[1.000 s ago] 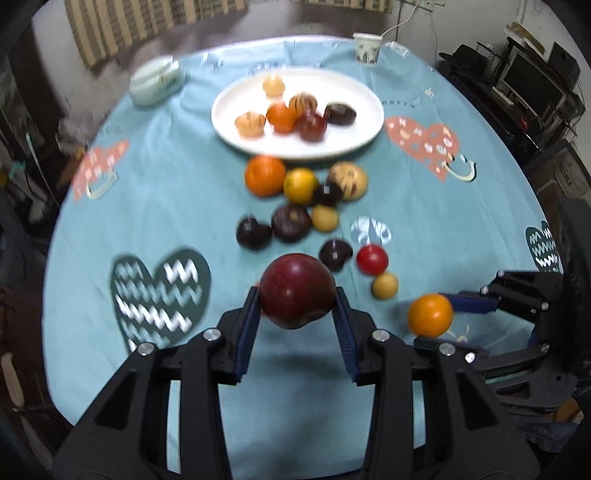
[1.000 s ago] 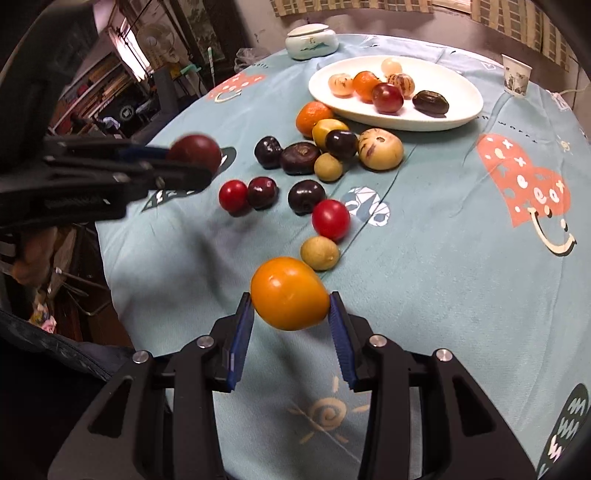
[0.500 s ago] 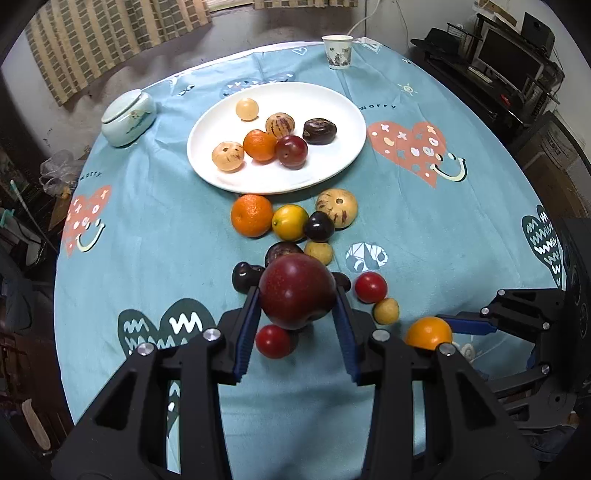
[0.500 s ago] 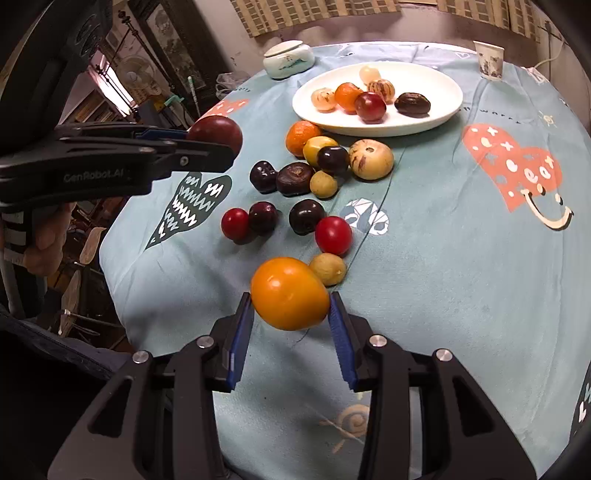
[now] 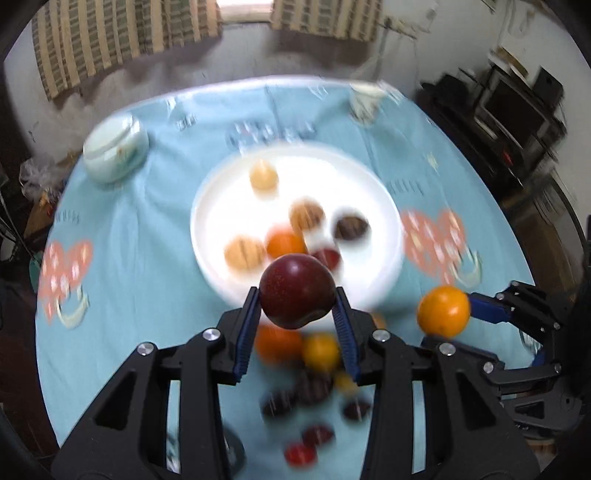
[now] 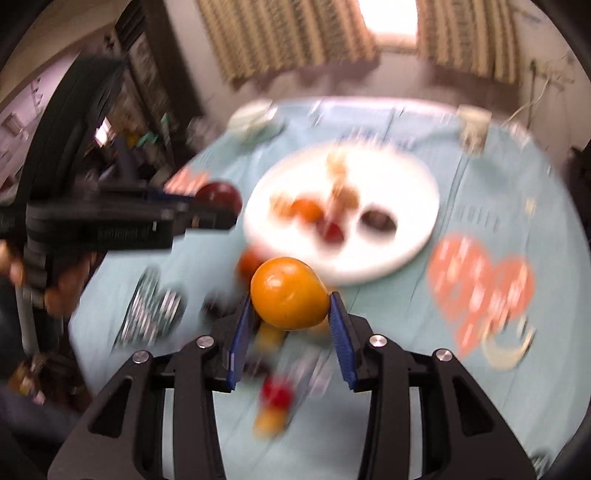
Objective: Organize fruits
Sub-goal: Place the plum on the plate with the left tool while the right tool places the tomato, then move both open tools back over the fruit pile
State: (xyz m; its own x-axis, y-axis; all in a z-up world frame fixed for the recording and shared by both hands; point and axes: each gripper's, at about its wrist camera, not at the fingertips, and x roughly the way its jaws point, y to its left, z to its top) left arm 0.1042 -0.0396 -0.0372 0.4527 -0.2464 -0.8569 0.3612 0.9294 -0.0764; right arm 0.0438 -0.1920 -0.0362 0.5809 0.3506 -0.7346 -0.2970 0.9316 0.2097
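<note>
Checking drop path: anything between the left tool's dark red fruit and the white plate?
Nothing: in the left wrist view the dark red fruit overlaps the white plate near rim.

Beyond the jaws, a round tabletop (image 5: 147, 258) wore a pale blue cloth printed with pink hearts (image 5: 64, 273). Past its far edge stood a pale wall (image 5: 240, 48) with a bright window (image 5: 245, 11) between striped curtains (image 5: 110, 40). To the right of the jaws, dark shelving with screens (image 5: 517, 110) lined the room. To the left, in the right wrist view, a dim cluttered cabinet (image 6: 147, 85) was blurred.
</note>
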